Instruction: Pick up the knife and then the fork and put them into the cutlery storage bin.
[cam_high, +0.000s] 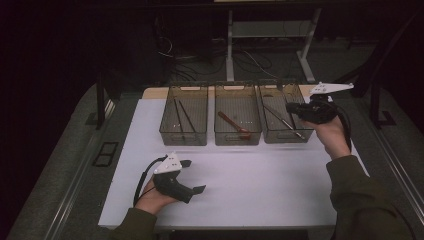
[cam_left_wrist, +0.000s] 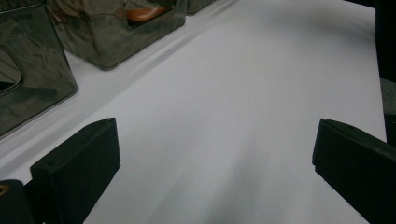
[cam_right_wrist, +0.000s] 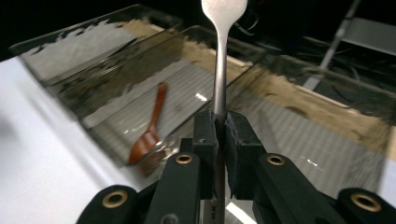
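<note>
The right gripper (cam_right_wrist: 219, 122) is clenched on a metal utensil (cam_right_wrist: 220, 70). The jaws press flat against both sides of its thin handle, and the handle extends straight out beyond the jaw tips to a broad, rounded end; whether that end is a spoon bowl or another form cannot be told. In the high view, the right gripper (cam_high: 291, 108) is held above the right bin (cam_high: 285, 135) of three clear bins in a row, and a long metal piece (cam_high: 280, 118) lies slanted inside that bin below the jaws. Beside the right gripper, in the middle bin (cam_high: 237, 137), a brown wooden spoon (cam_high: 233, 125) lies on the floor. The far bin (cam_high: 183, 138) holds two dark sticks (cam_high: 182, 116).

The left gripper (cam_high: 192, 176) is released: its jaws stand wide apart with nothing between them. It rests low over the white table surface (cam_high: 250, 185), well apart from the bins, which stand ahead of it.
</note>
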